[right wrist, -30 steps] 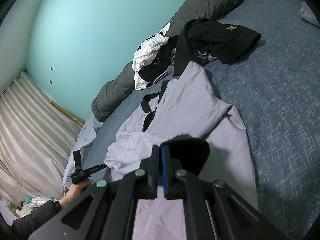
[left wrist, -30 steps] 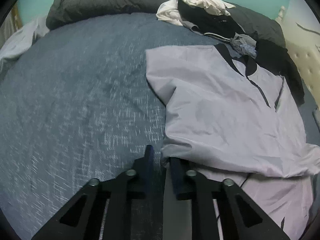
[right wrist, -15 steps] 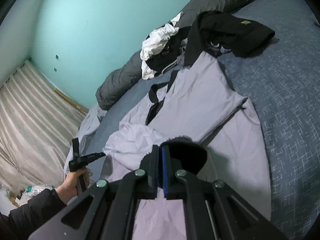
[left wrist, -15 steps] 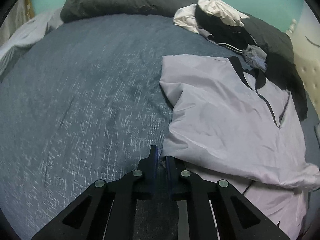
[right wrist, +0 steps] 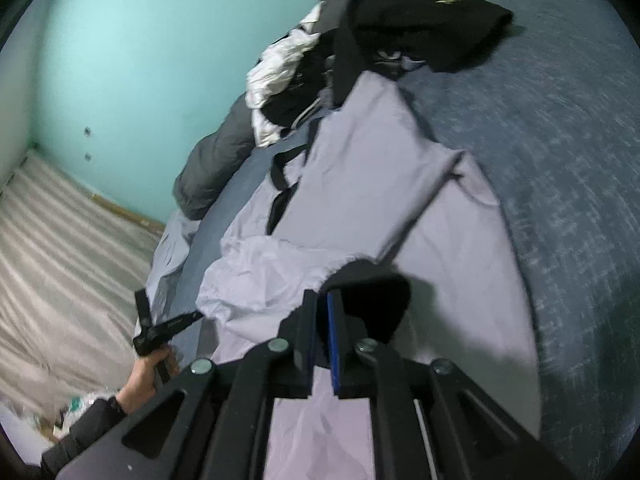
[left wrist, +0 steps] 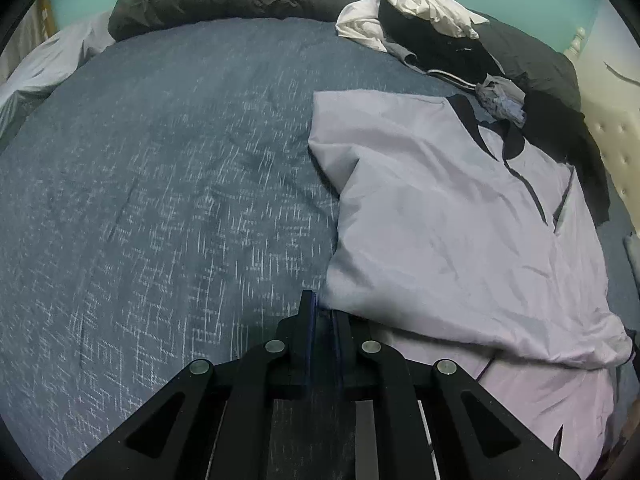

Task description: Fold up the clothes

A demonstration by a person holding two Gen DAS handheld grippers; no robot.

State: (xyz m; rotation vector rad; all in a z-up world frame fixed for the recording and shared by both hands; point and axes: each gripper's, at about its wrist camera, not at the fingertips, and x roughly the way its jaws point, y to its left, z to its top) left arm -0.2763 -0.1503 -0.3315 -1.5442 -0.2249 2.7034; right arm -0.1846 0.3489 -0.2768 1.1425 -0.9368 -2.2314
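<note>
Shirt [left wrist: 460, 220], pale purple with a dark collar, was spread on the blue bed [left wrist: 160, 200], just below a pile [left wrist: 420, 32] of other clothes. One side had been folded in over the middle, and the fold looked lumpy near the bottom.

The left claw [left wrist: 324, 308] was seen at the shirt's near corner, with its jaws almost closed. The cloth came right up to the tips. Whether a thin bit of it was pinched could not be told.

The right claw [right wrist: 322, 300] was seen low over the shirt's bottom part. Its jaws had just been opening a little, and a thin gap could be seen between the pads. A dark bit of cloth [right wrist: 372, 300] stood right by the tips, but nothing was seen squeezed between the pads.

The step in hand was judged to be laying one side down flat. To do it well, the cloth should be let go only when it lies on the shirt, not above it. The lumpy part should be pulled smooth first, so no bumps are folded in. Both corners should be pulled the same way, so the edge stays straight. The shirt should be kept clear of the pile, so nothing else gets dragged along.
</note>
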